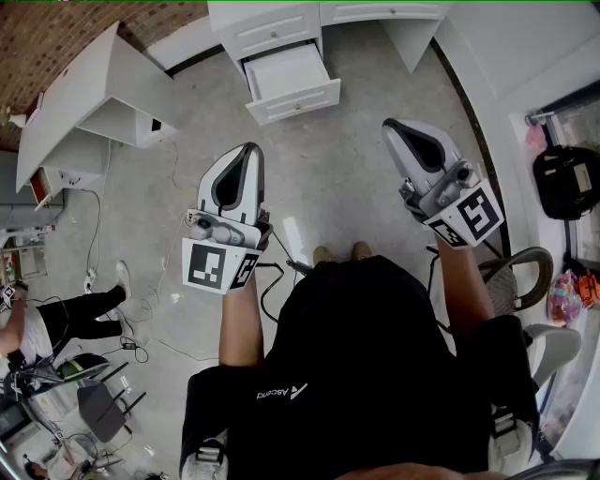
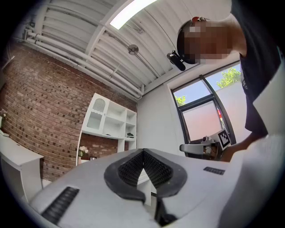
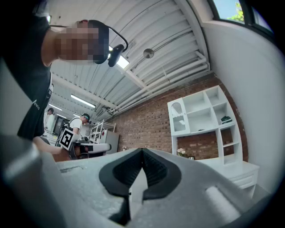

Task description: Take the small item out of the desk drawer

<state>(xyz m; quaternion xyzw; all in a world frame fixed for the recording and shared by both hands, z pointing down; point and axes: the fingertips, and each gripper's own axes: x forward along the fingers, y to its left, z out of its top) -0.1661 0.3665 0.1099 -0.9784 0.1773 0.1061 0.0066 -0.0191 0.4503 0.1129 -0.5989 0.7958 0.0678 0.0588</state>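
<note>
The white desk (image 1: 281,21) stands at the far end of the floor with one drawer (image 1: 292,82) pulled open. The drawer's inside looks plain white, and I cannot make out a small item in it. My left gripper (image 1: 249,150) and right gripper (image 1: 390,127) are held up at chest height, well short of the drawer and pointing toward it. Both are shut with nothing between the jaws. In the left gripper view the left gripper (image 2: 143,151) has its ribbed pads meeting at the tip. The right gripper (image 3: 142,150) shows the same in its own view.
Another white desk (image 1: 84,103) stands at the left. Cables (image 1: 141,347) trail over the grey floor near a second person (image 1: 56,319). A chair (image 1: 525,272) and a black bag (image 1: 567,183) are at the right. A white shelf unit (image 3: 202,118) stands against a brick wall.
</note>
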